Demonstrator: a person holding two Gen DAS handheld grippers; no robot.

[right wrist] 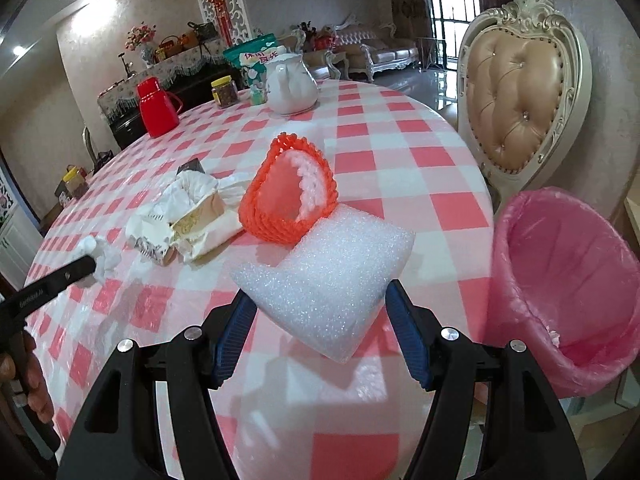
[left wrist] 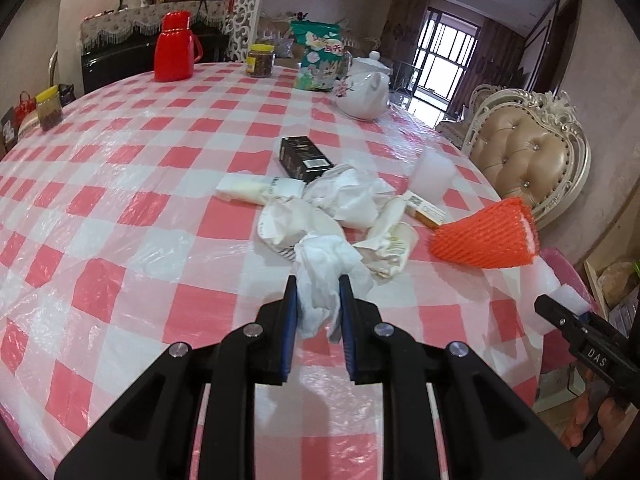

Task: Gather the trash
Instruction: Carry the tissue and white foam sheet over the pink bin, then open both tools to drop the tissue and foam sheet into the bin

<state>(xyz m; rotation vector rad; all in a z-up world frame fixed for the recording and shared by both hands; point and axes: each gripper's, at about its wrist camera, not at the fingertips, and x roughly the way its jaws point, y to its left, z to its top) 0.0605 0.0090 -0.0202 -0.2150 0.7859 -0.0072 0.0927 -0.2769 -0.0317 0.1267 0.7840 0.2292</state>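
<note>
Crumpled white tissue (left wrist: 326,276) and white foam sheet (right wrist: 328,280), both pinched, lifted.

Red thermos (left wrist: 174,46), white teapot (left wrist: 365,90), lidded jar (left wrist: 261,58), green snack bag (left wrist: 320,56), tufted chair (right wrist: 520,92), checked tablecloth (left wrist: 120,184)

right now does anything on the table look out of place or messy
Yes: a heap of crumpled white paper wrappers lies loose mid-table beside a black carton and an orange foam fruit net on its side. The teapot, red flask and jars stand upright; nothing looks spilled.
</note>
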